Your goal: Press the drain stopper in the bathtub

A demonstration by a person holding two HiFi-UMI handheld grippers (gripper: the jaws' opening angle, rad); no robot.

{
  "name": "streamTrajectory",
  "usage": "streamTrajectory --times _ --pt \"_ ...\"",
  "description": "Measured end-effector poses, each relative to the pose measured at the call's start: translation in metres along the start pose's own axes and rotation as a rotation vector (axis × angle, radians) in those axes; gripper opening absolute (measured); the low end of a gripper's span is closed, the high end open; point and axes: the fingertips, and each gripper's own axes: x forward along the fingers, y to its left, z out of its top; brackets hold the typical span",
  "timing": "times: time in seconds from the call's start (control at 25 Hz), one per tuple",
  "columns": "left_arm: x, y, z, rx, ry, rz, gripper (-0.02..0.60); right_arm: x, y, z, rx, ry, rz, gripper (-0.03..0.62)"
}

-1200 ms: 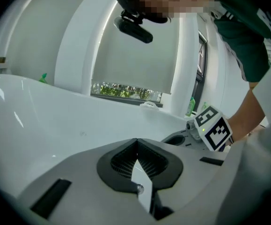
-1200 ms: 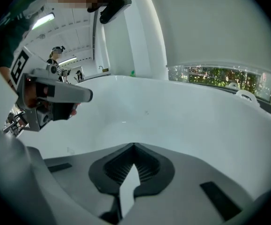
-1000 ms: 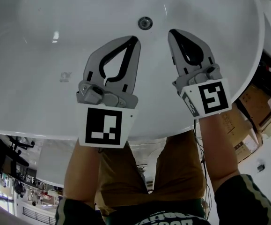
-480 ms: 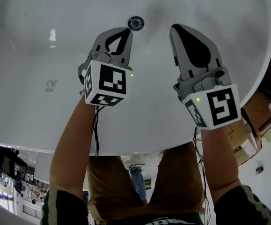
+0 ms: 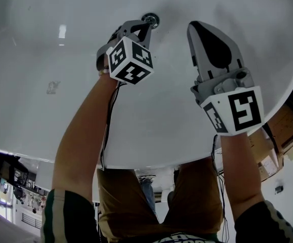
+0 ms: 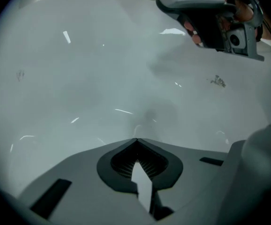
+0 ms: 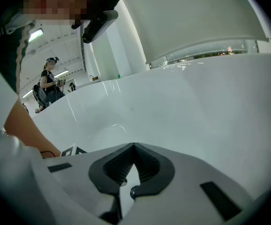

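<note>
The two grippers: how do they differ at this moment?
The left gripper reaches to the drain stopper, with its tip right beside it. The right gripper hangs off to the side, apart from the stopper. In the head view the left gripper tips steeply and its cube covers most of its jaws, while the right gripper shows its full length. Both have their jaws together and hold nothing.
</note>
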Motion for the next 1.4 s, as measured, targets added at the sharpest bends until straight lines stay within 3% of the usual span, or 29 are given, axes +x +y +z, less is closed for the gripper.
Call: streamTrajectory --times 0.16,0.6,1.0,1.4 --pt "0.02 0.007 -0.004 0.029 0.05 0.019 0.006 0.002 -0.004 -0.003 0.018 -0.008 0.014 0.011" --pt "0.069 -0.008 -0.028 0.084 0.16 -0.015 0.006 0.001 -0.009 -0.006 0.02 0.014 0.049 0.012" --pt "0.093 -0.007 -0.044 0.082 0.231 0.006 0.006 -0.001 -0.016 -0.013 0.12 0.006 0.028 0.012" --pt "0.105 -0.004 -0.052 0.123 0.276 -0.007 0.006 -0.001 -0.019 -0.016 0.139 0.015 0.022 0.012"
